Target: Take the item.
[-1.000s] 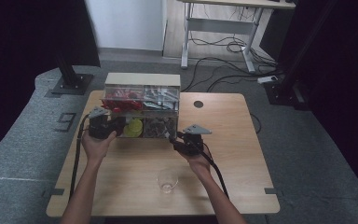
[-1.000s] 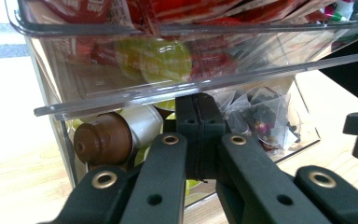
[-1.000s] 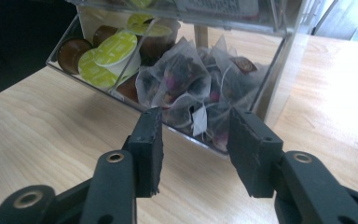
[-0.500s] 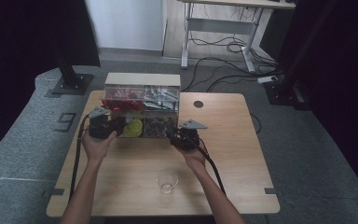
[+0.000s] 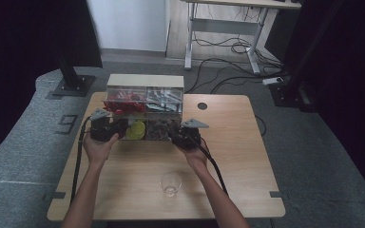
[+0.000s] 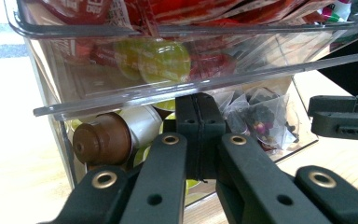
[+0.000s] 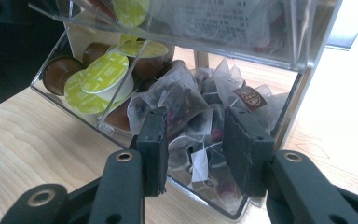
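A clear plastic organizer [image 5: 145,107] stands at the table's far side, with red packets in its upper left bin and pale packets in its upper right. The lower bin is tipped open. It holds coffee capsules [image 7: 100,74] on one side and tea bags [image 7: 186,100] on the other. My left gripper [image 5: 121,127] is shut, its tips [image 6: 198,100] tucked under the upper bin's clear rim beside a brown capsule [image 6: 100,140]; I cannot tell whether it nips an edge. My right gripper [image 7: 193,121] stands open over the tea bags, several lying between its pads.
An empty clear glass [image 5: 170,184] stands on the wooden table [image 5: 237,156] near the front, between the person's forearms. A round cable hole [image 5: 202,106] lies right of the organizer. In the left gripper view the right gripper [image 6: 342,116] shows at the right edge.
The right hand has moved left and forward, up to the organizer's lower right compartment. The left hand has stayed where it was.
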